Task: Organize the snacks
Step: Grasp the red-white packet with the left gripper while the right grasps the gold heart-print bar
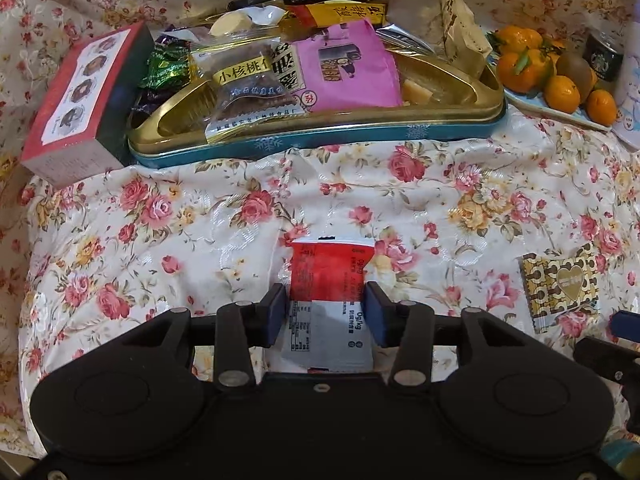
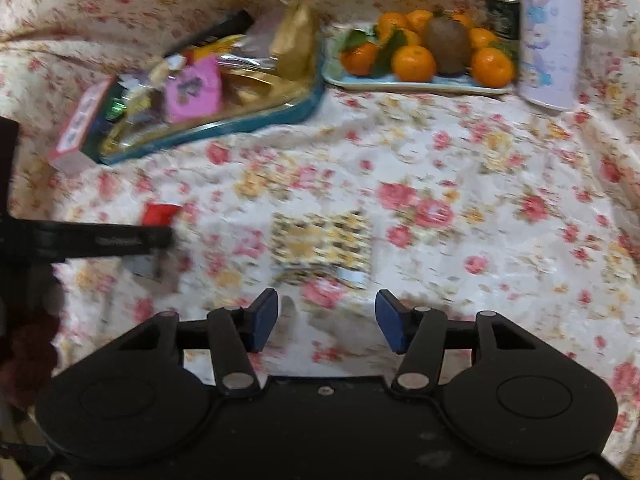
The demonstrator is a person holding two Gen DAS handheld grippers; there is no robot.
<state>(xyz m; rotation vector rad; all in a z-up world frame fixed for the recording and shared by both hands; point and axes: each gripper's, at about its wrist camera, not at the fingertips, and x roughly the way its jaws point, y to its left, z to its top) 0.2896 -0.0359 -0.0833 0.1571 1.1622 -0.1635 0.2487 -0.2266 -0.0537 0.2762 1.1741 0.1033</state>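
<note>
Now the step in hand looks like the picking up of loose snacks from the flowered cloth (image 1: 160,216) so that they can go into the gold tray (image 1: 452,114) at the far side. The left gripper (image 1: 327,312) is low over a red and white packet (image 1: 330,280) that lies flat on the cloth. Its blue pads (image 1: 276,312) stand on the two sides of the packet, very close to its edges, but I cannot tell if they already press on it. The right gripper (image 2: 327,320) is open with nothing between its fingers; a small gold patterned box (image 2: 322,246) lies on the cloth just beyond it, apart from the pads. The tray is already crowded with a pink packet (image 1: 348,68), a clear packet of walnut cakes (image 1: 248,92) and other wrappers, and a red box (image 1: 80,100) touches its left end. A plate of oranges (image 2: 416,62) stands to the right of the tray. In my judgement, the next move asks the left fingers to close firmly on the thin packet, lift it and carry it far to a free spot in the tray. The packet is flat and slippery, so it may slide out.
</note>
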